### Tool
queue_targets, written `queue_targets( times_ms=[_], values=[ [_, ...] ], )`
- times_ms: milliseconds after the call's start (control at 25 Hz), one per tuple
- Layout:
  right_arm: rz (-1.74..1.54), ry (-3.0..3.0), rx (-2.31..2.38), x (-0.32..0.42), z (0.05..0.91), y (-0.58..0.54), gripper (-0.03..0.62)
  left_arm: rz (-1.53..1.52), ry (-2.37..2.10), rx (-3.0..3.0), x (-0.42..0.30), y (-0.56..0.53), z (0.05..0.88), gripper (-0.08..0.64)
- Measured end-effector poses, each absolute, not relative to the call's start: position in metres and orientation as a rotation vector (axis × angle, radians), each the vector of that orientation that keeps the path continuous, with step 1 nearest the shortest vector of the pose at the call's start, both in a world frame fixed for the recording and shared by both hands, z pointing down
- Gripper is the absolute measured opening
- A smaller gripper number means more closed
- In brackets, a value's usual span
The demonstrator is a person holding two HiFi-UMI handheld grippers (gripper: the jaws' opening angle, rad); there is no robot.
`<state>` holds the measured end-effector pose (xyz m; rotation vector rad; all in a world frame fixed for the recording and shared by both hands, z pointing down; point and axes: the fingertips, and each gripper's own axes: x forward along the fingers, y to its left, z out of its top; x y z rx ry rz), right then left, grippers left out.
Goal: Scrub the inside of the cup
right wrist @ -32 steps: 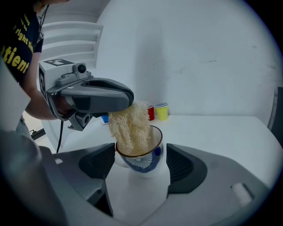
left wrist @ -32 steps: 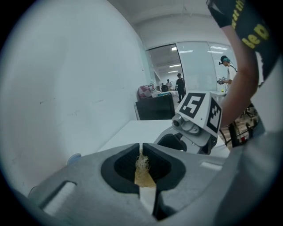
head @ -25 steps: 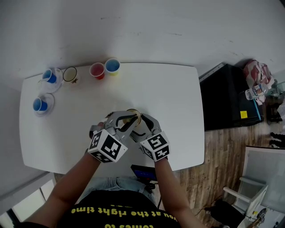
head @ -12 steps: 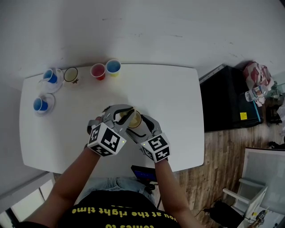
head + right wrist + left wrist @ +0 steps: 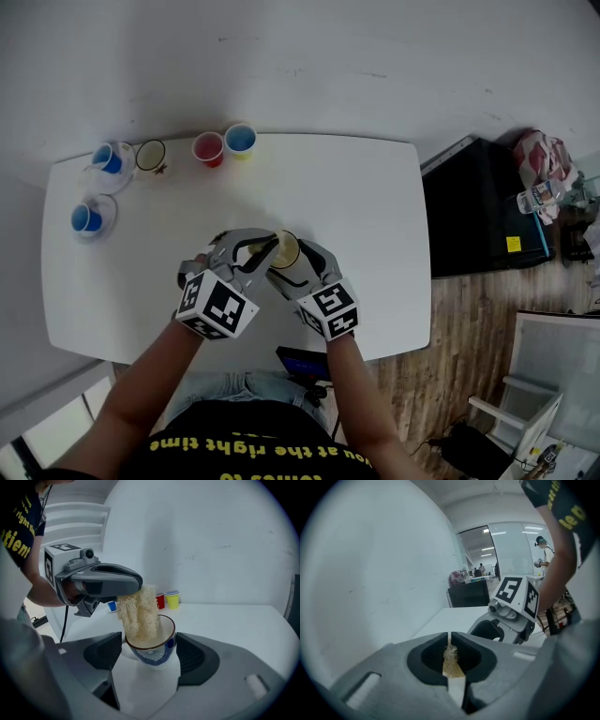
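A white cup (image 5: 153,645) with a blue pattern and a brown rim sits between my right gripper's (image 5: 150,652) jaws, which are shut on its sides just above the white table (image 5: 234,620). My left gripper (image 5: 132,586) comes in from the left, shut on a pale loofah scrubber (image 5: 138,612). The scrubber hangs down into the cup's mouth. In the left gripper view its fibres (image 5: 451,656) show in the slit between the closed jaws of the left gripper (image 5: 450,652). From the head view both grippers, left (image 5: 266,249) and right (image 5: 296,263), meet at the cup (image 5: 286,247) near the table's middle.
At the table's back stand a red cup (image 5: 206,148) and a yellow cup (image 5: 239,140). At the back left are a brown-rimmed cup (image 5: 148,155) and two blue cups on saucers (image 5: 106,160) (image 5: 85,218). A black cabinet (image 5: 478,202) stands right of the table.
My left gripper has shifted a little with the scrubber over the cup's mouth. The right gripper and the cup have stayed put.
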<state>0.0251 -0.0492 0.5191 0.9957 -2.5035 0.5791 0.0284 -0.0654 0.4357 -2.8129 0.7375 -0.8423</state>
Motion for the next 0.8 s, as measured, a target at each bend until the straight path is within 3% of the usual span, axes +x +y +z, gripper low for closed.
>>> queue_targets(
  times_ms=[800],
  values=[
    [0.579, -2.493, 0.993, 0.028, 0.52, -0.047, 0.371, -0.8, 0.792, -2.809, 0.042, -0.085, 0.438, 0.025]
  ],
)
